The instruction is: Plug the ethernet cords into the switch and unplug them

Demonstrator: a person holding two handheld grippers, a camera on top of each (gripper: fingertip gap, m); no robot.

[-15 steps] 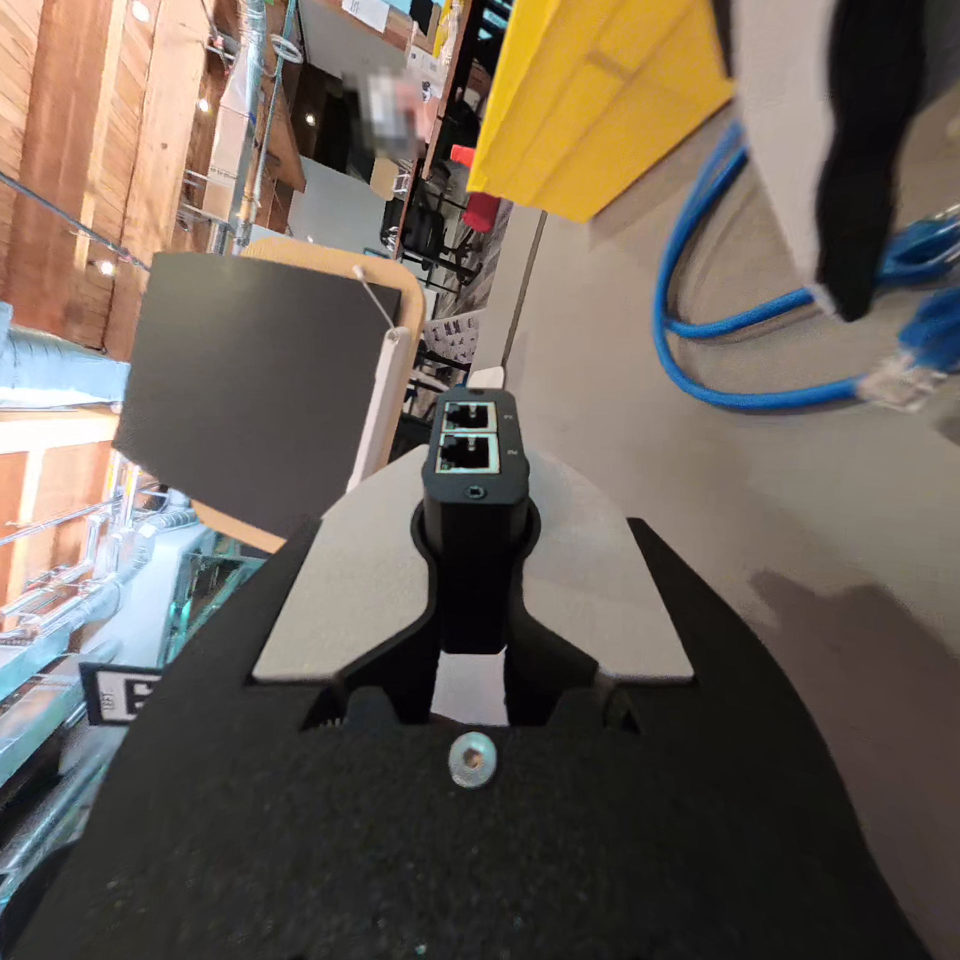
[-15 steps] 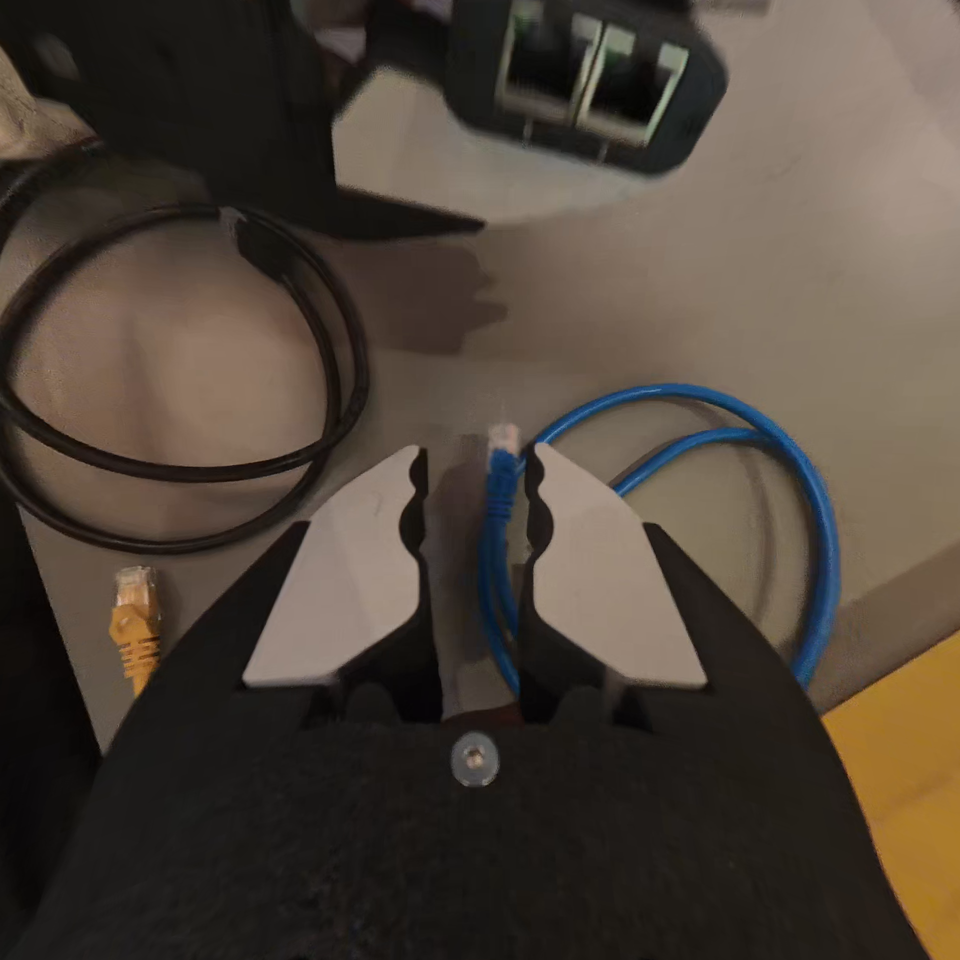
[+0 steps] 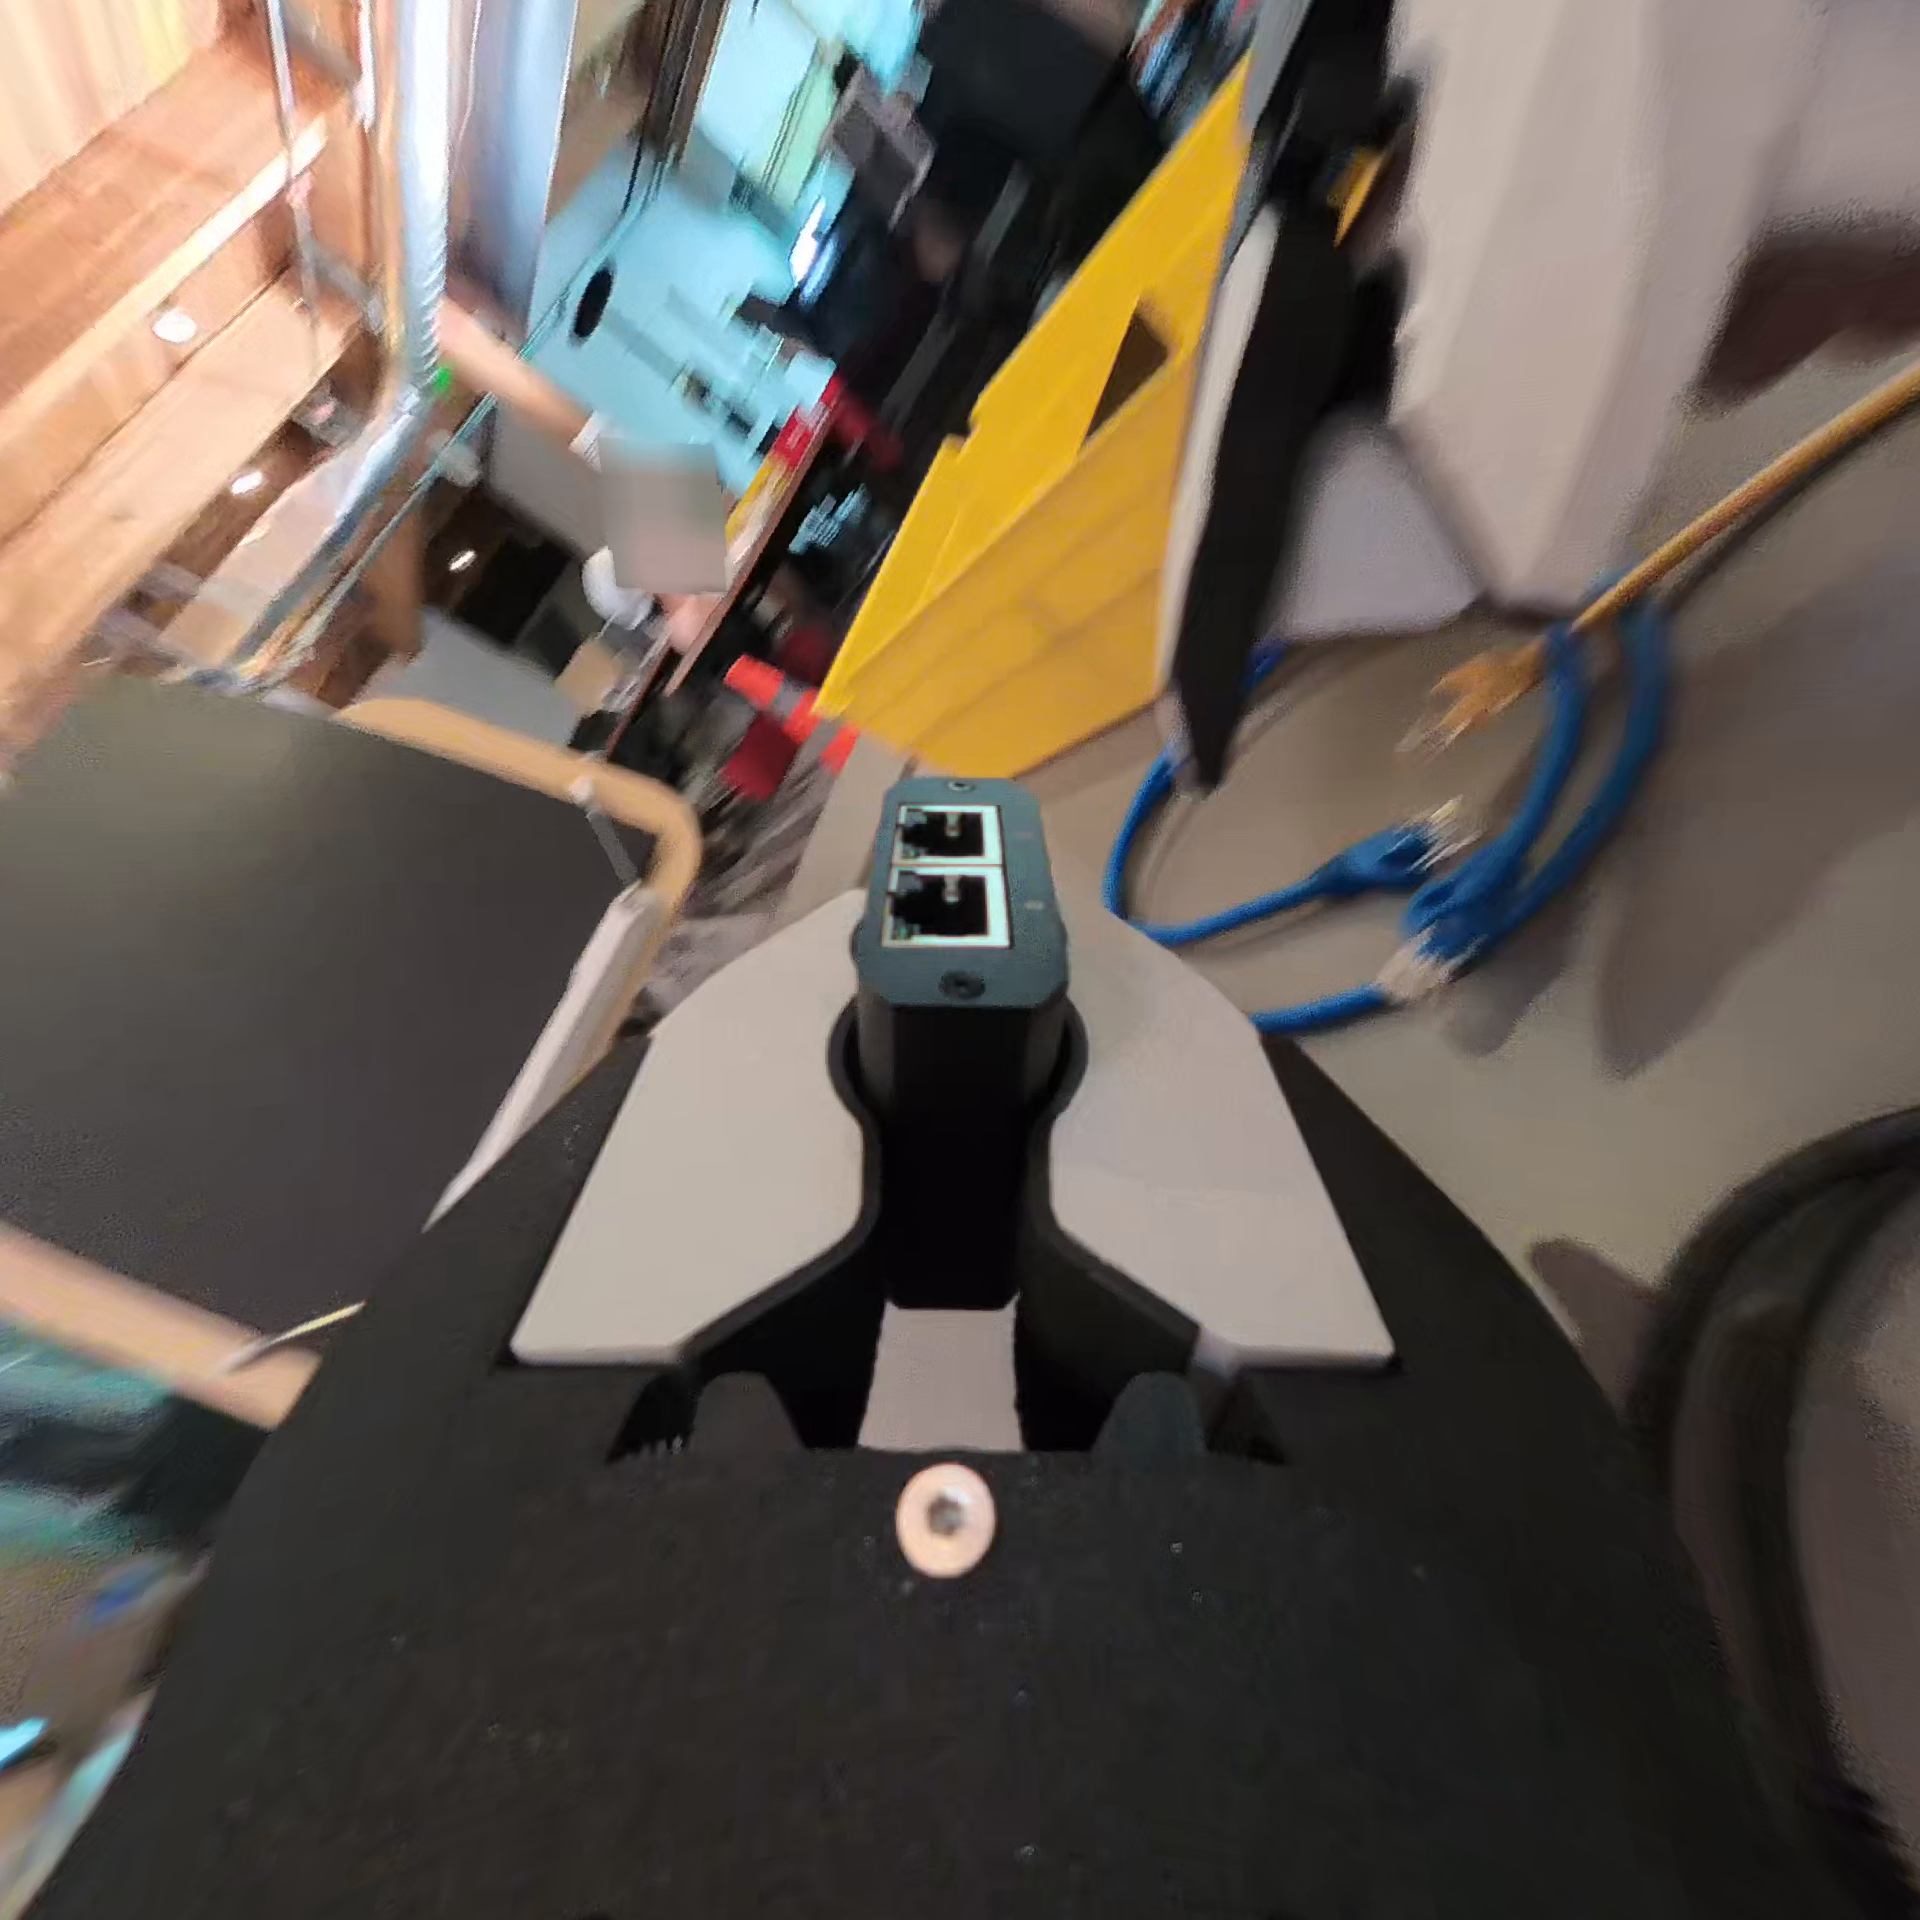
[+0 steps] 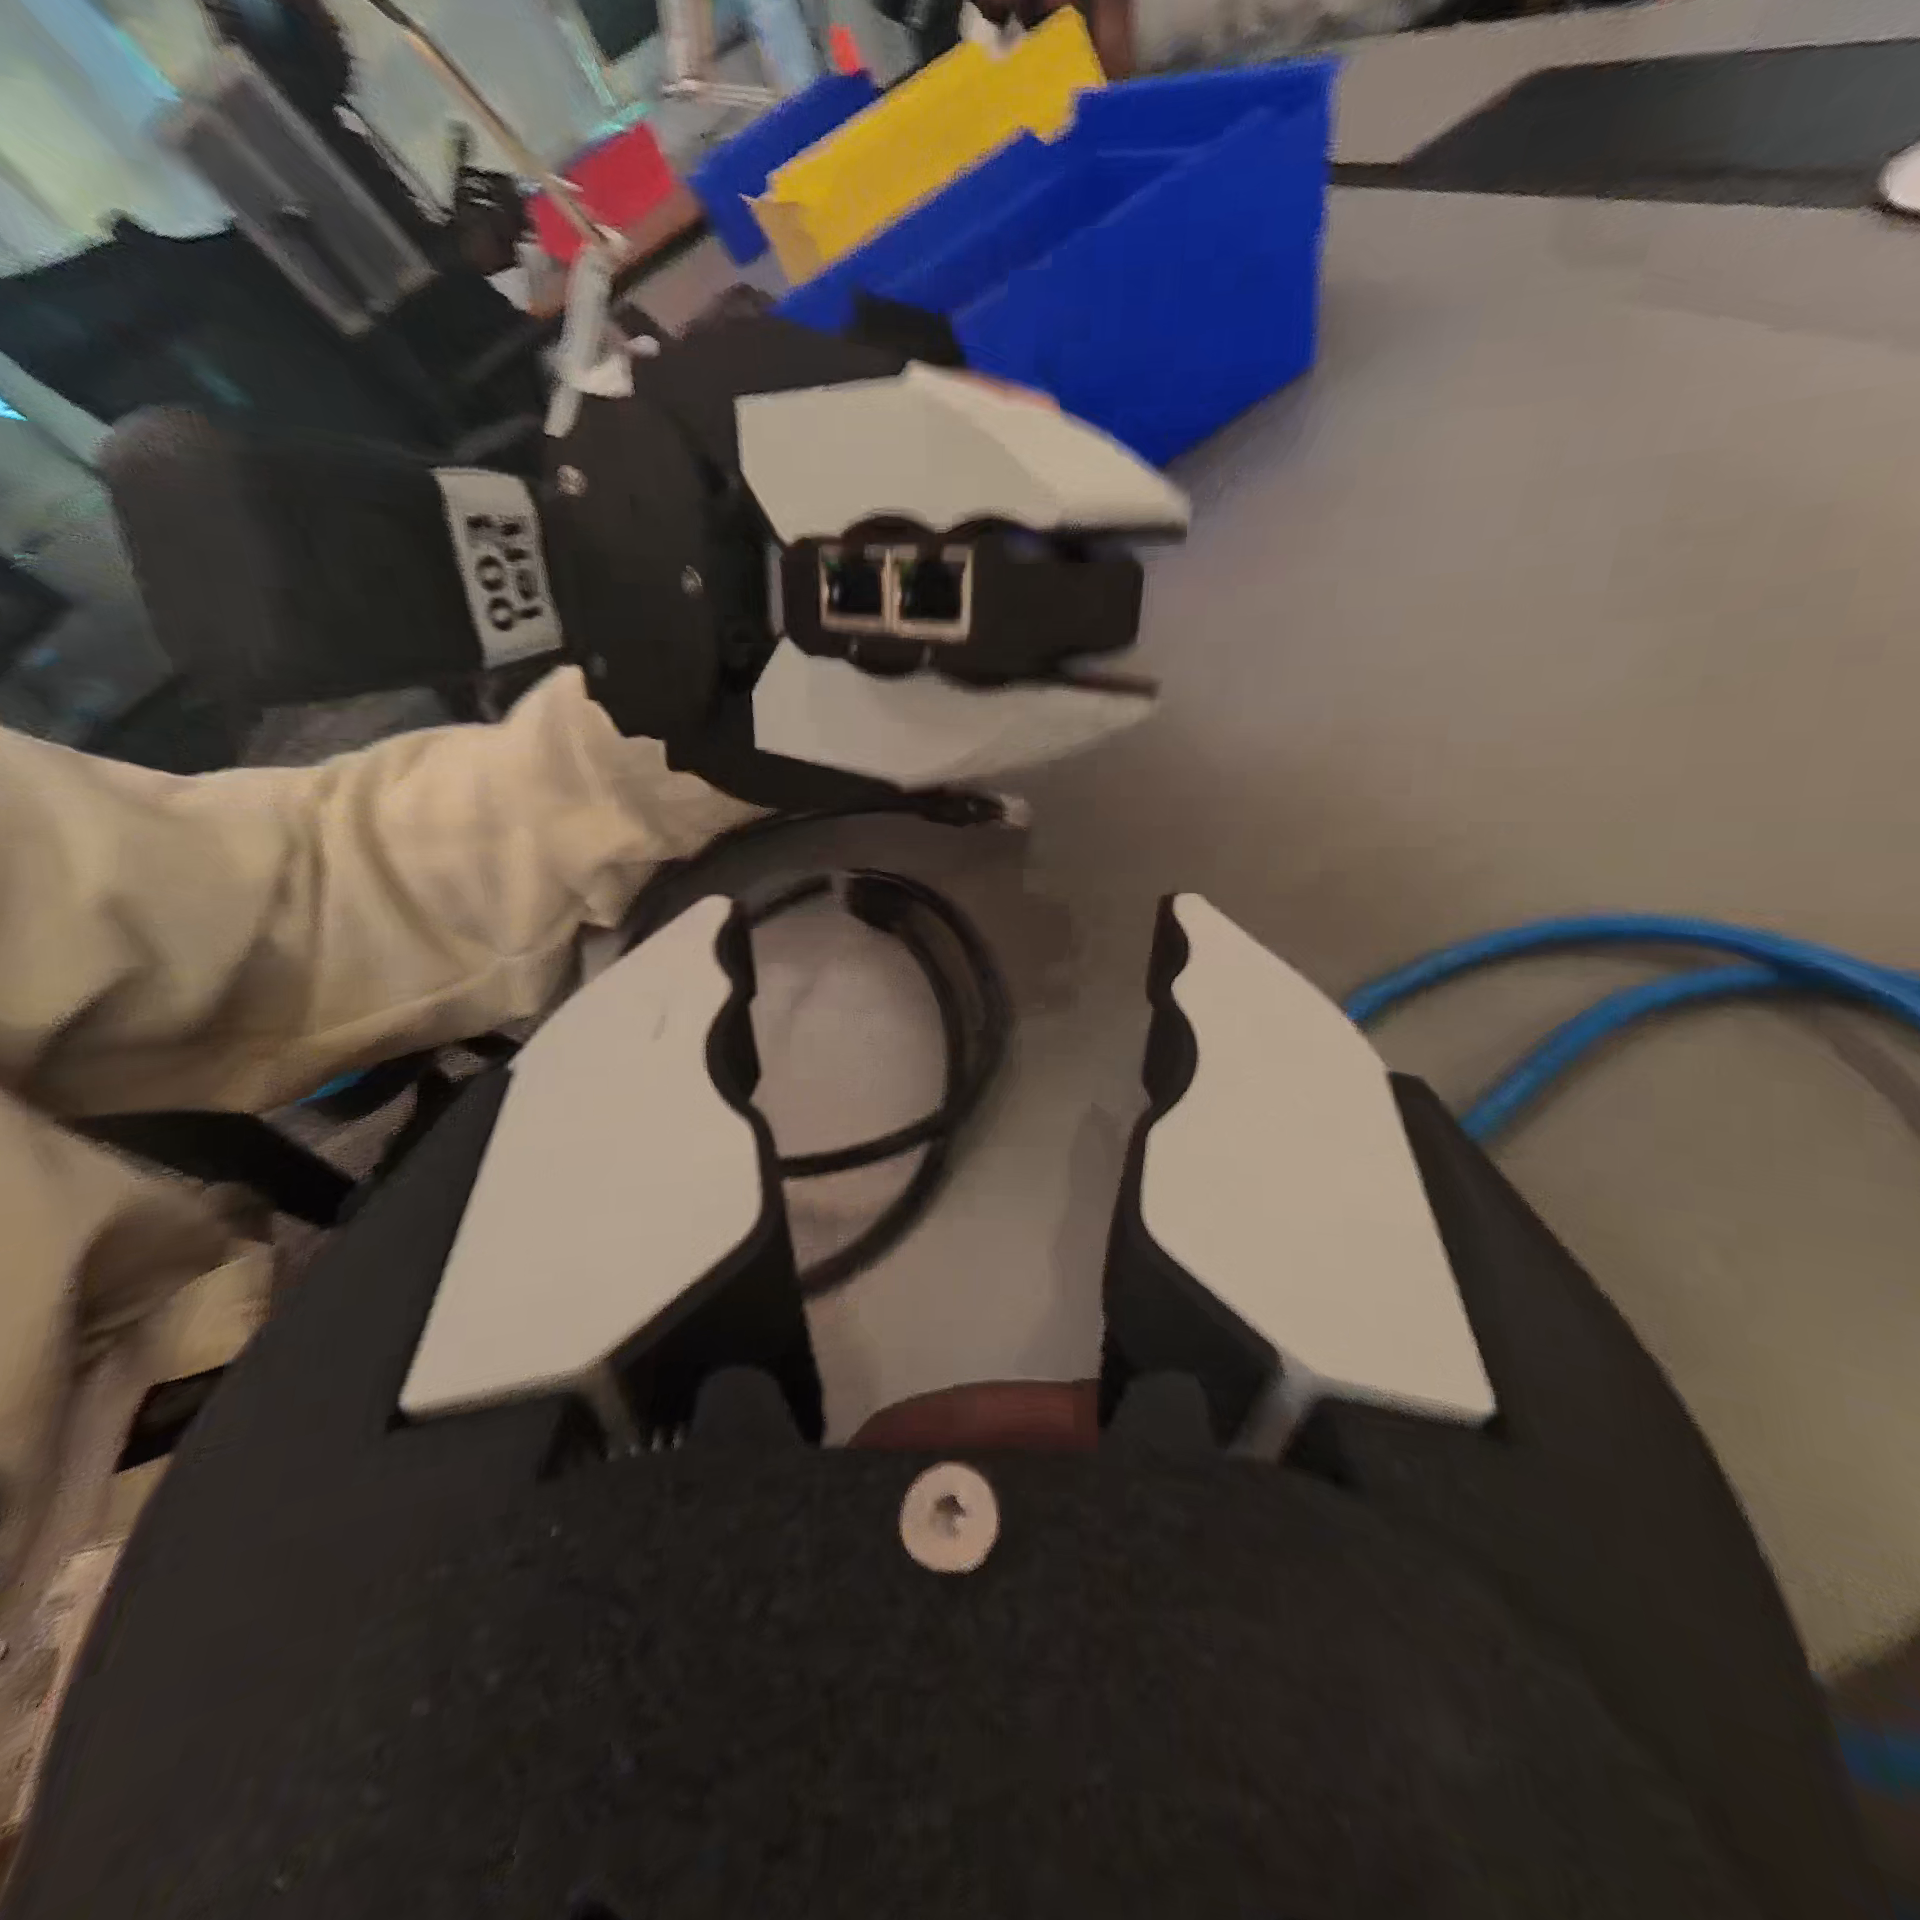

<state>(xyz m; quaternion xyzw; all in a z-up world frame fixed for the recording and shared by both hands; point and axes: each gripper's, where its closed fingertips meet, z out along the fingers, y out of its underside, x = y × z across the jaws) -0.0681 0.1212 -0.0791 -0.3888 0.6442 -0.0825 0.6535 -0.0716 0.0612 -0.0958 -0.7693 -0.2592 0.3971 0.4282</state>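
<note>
Blue bins point(image 4: 1122, 301) and a yellow bin point(image 4: 914, 177) stood blurred at the upper centre of the right wrist view, their contents not visible. At centre left, the left gripper point(image 4: 1039, 613), held level by a cream-sleeved arm point(image 4: 312, 914), clamped the black two-port switch point(image 4: 935, 603) with both sockets empty. At lower centre, the right gripper point(image 4: 951, 935) hung wide apart, gripping nothing, above a coiled black cable point(image 4: 966, 1039); a blue cord point(image 4: 1621, 997) lay at right on the grey table point(image 4: 1558, 623).

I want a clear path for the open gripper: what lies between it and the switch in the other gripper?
In the right wrist view, a coiled black cable lies on the table between the right gripper and the switch held by the left gripper.
</note>
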